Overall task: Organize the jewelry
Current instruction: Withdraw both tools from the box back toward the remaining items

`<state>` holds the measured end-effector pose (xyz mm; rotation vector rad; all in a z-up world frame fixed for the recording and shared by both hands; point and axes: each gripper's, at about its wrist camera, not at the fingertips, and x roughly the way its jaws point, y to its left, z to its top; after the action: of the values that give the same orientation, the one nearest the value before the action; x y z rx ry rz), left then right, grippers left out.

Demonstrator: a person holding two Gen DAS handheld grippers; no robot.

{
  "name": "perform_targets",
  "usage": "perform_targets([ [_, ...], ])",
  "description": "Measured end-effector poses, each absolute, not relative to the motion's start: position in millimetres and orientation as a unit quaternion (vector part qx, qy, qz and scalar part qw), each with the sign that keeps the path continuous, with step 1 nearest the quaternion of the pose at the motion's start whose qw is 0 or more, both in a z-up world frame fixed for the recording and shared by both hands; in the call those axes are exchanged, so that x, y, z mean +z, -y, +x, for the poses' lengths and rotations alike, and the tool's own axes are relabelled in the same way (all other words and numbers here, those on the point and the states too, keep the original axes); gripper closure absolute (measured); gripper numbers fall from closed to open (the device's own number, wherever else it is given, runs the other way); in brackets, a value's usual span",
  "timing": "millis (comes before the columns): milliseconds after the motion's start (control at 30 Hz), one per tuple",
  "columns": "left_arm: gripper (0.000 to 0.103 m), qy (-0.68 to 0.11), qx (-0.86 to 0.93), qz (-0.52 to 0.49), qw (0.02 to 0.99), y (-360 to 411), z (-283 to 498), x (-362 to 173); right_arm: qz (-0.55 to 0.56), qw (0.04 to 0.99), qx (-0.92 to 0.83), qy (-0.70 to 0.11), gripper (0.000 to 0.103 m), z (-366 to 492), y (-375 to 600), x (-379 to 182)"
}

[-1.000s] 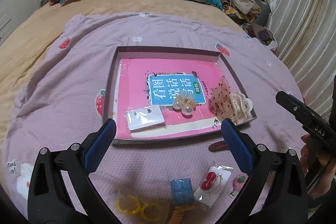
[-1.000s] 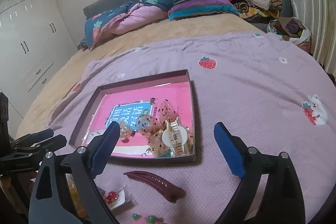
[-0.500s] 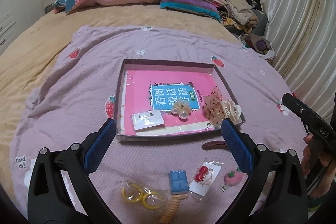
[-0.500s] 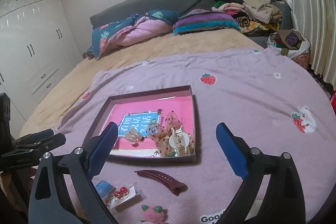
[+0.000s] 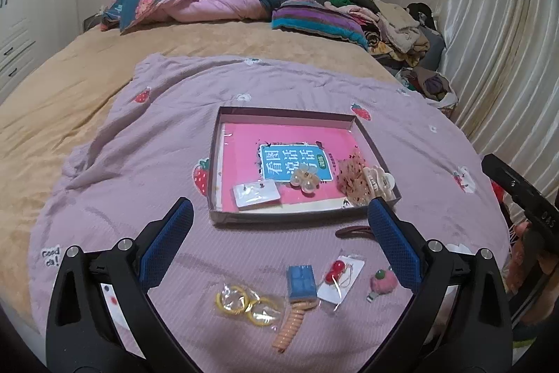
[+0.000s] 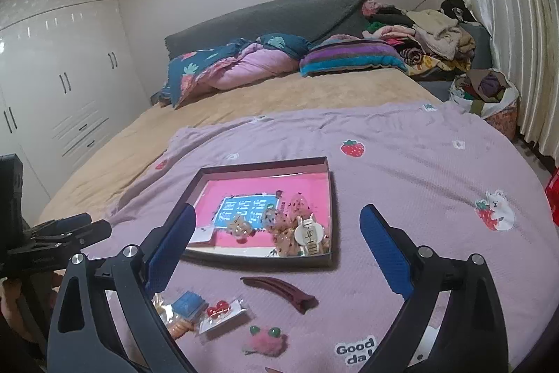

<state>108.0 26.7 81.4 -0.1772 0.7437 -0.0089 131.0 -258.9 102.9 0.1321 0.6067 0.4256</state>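
Resting on waffle-knit blanket [image 5: 122,170], shallow rectangular cardboard tray [image 5: 372,142], glossy hairclip [image 6: 279,293]

Both grippers have black frames with silver screws and blue textured pads on the fingers [image 5: 164,243]

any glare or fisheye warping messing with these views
Left wrist view: strong barrel warp, the curtain bows, black corners, slight sheen on the book in the tray. Right wrist view: same warp, glare on the glossy wardrobe, small items soft but readable.
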Motion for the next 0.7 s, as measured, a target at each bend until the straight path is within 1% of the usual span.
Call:
perform_targets([
  [267,0.010,-0.376,-0.001,-0.077,0.923,-26.5,89.6,68.0,0.048,0.926,0.221,-0.303,0.008,112.1,255.6,96.5],
  [700,0.010,-0.400,0.001,-0.069,0.914,-29.9,65.9,40.0,0.031,0.912,0.235,-0.335,0.007,91.5,245.3,69.4],
])
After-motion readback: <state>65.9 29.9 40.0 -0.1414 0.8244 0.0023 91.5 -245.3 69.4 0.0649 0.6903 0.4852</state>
